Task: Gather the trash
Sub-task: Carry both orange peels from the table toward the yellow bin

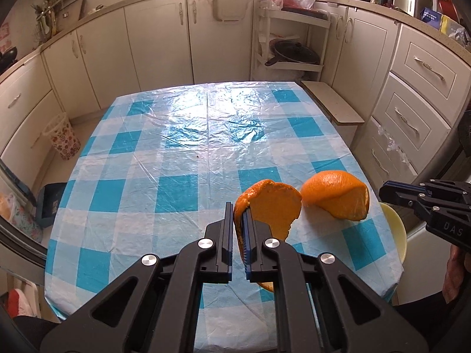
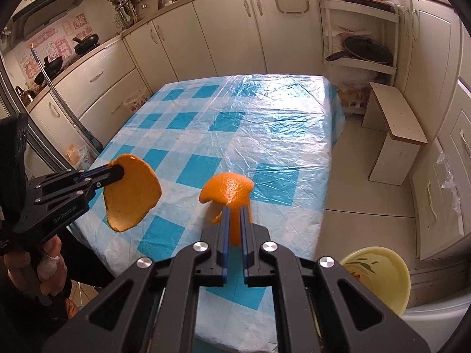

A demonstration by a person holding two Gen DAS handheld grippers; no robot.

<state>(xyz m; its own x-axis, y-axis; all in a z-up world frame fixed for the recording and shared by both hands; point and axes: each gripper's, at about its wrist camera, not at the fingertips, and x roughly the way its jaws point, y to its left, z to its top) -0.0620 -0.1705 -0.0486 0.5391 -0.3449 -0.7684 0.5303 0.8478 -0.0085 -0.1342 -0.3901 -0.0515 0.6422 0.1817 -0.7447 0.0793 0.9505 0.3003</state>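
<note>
Two pieces of orange peel are held above the near right part of the table. My left gripper (image 1: 238, 209) is shut on a flat, curved peel (image 1: 275, 209), pinching its edge; the right wrist view shows this peel (image 2: 132, 195) hanging from the left gripper (image 2: 117, 172). My right gripper (image 2: 234, 210) is shut on a domed peel (image 2: 228, 189), whose lower flap sits between the blue pads. In the left wrist view this domed peel (image 1: 335, 194) is just left of the right gripper (image 1: 382, 191). A pale yellow bowl (image 2: 379, 276) stands below the table's right corner.
A blue and white checked plastic cloth (image 1: 176, 147) covers the table. A white stool (image 2: 394, 129) stands right of it, a flowered bin (image 1: 63, 138) on the floor at left. Cabinets ring the room. A person's hand (image 2: 50, 261) grips the left tool.
</note>
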